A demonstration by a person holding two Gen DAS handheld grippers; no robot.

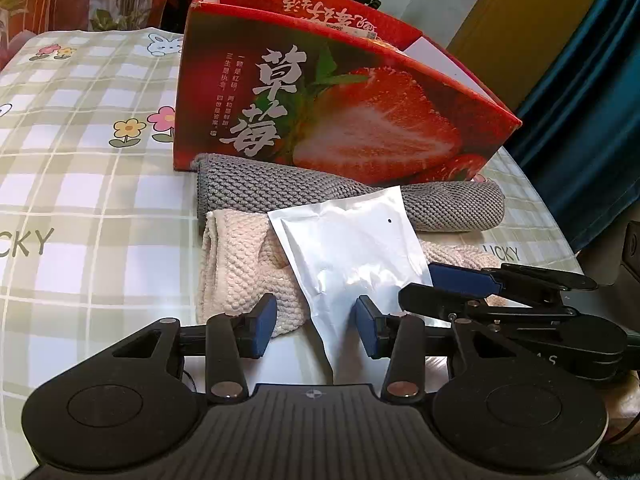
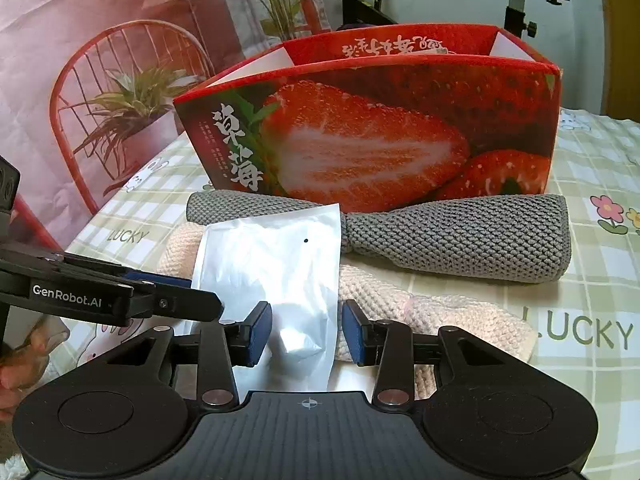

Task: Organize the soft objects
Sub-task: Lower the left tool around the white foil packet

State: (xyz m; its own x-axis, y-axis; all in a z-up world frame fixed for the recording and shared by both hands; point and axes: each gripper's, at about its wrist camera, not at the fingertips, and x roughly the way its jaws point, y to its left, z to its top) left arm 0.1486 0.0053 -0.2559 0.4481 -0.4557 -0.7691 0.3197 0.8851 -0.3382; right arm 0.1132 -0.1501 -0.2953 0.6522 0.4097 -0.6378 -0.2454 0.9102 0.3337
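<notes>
Lying across a cream knitted cloth (image 1: 240, 268) on the checked desk (image 1: 80, 200) is a white foil pouch (image 1: 352, 248), its near end between the blue pads of both tongs. Left tongs (image 1: 316, 326): released, pads standing off either side of the pouch, gap visible. Right tongs (image 2: 306, 332): likewise released, pouch between the pads but not pinched. Grey knitted cloth (image 2: 460, 236) lies rolled behind, just in front of the red strawberry box (image 2: 380, 132), which stands open-topped on the desk.
</notes>
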